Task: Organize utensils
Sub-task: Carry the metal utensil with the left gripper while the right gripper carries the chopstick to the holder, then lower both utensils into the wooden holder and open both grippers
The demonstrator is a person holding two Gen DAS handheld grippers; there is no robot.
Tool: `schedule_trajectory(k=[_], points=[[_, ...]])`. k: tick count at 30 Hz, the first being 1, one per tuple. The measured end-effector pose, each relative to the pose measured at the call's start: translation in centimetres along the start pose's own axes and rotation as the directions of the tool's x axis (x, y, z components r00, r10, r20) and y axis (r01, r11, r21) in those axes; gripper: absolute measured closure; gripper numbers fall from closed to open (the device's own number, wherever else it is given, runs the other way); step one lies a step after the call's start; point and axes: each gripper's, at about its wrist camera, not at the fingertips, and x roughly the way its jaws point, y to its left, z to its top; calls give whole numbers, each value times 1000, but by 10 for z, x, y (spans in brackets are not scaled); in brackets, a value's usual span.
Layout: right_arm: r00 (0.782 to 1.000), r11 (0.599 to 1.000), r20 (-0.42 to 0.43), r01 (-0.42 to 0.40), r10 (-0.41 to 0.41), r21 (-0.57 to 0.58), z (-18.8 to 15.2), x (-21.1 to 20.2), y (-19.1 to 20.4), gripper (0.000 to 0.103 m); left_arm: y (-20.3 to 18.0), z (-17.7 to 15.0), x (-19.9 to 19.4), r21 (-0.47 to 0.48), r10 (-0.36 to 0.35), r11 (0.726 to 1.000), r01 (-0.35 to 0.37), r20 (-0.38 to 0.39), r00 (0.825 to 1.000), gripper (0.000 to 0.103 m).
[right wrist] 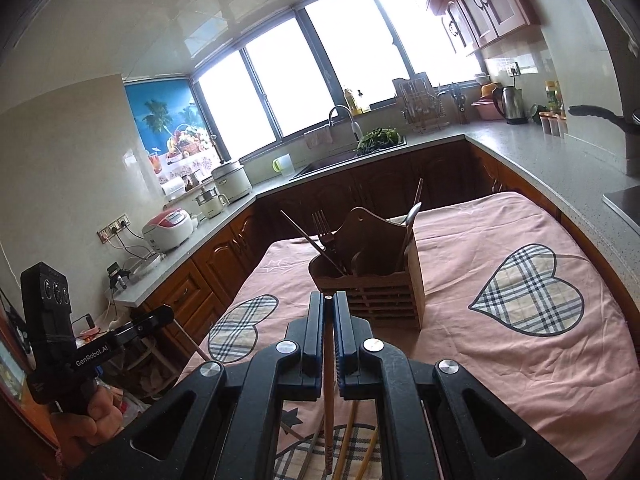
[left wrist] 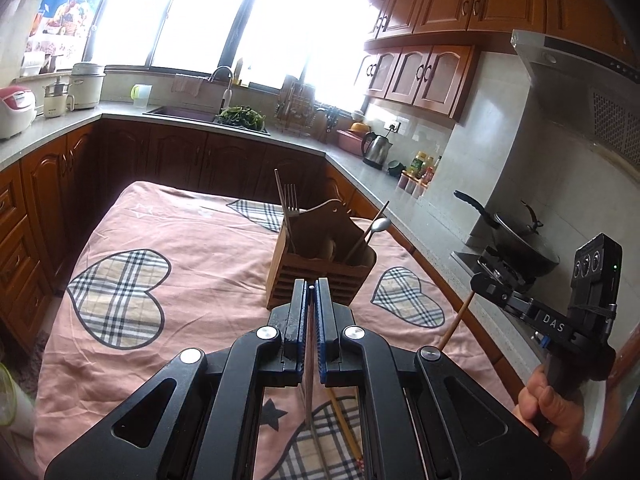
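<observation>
Above pink cloth [left wrist: 168, 224], both grippers [left wrist: 311, 289] [right wrist: 328, 300] tilted downward

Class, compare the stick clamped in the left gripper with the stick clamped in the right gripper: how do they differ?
1. The stick in the left gripper is thin and grey, metallic-looking; the stick in the right gripper is thicker, brown wood.
2. The wooden one has a patterned lower end; the grey one looks plain.

Shared: each is pinched between shut blue pads, hanging below the gripper, short of the wooden holder.

windows [left wrist: 208, 12]: bright | cabinets [left wrist: 432, 0]: wooden | countertop [left wrist: 360, 168]: grey | walls: tiled
</observation>
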Motion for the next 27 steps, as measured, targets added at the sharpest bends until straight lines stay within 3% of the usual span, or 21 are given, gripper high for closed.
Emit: schedule_trajectory(k=[16,27], points=[[993,999,115,30,-32,14,43,10,-17,99,-10,61,6,17,-12,1000,10,132,991,100],[955,997,288,70,-71,14,107,23,-29,99,-15,118,32,18,-9,1000,4,243,970,100]])
